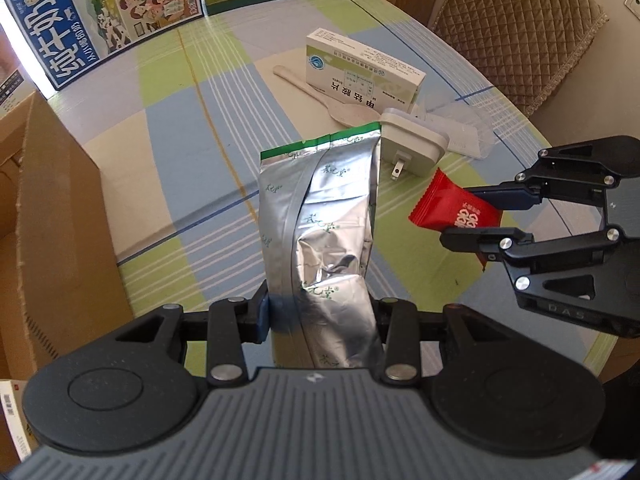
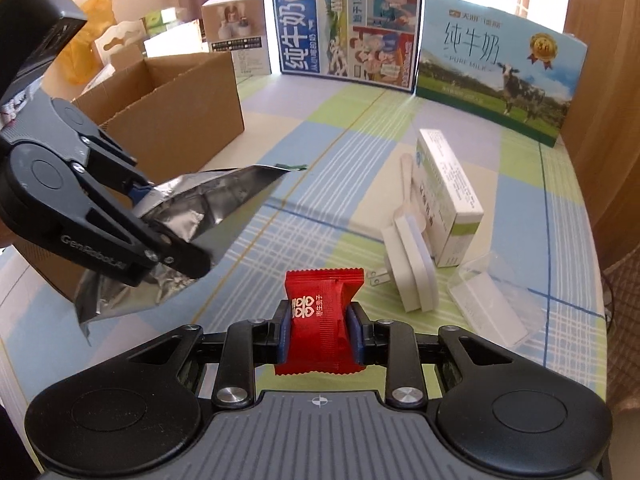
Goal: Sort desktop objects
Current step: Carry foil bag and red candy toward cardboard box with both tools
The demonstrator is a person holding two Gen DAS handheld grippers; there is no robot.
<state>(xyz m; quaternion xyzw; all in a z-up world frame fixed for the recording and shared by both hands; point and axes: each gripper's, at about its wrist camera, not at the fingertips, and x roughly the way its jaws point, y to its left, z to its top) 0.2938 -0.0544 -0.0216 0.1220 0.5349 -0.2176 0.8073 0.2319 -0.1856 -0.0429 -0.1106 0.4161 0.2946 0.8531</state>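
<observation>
A silver foil pouch [image 1: 324, 208] with a green top edge stands upright between the pads of my left gripper [image 1: 320, 314], which is shut on its lower part and holds it above the table. From the right wrist view the same pouch [image 2: 216, 196] juts out of the left gripper [image 2: 168, 224] at the left. My right gripper [image 2: 322, 332] is shut on a small red candy packet [image 2: 322, 312] with white characters, lifted off the table. In the left wrist view the right gripper [image 1: 460, 214] comes in from the right with the red packet [image 1: 444, 208] between its fingers.
On the checked tablecloth [image 1: 192, 128] lie a white-green medicine box [image 1: 360, 68], a pale spoon [image 1: 320, 92], a white plug adapter [image 1: 412, 144] and a clear plastic case [image 2: 496, 300]. An open cardboard box [image 2: 172, 108] stands at the left. Milk cartons [image 2: 348, 28] line the far edge.
</observation>
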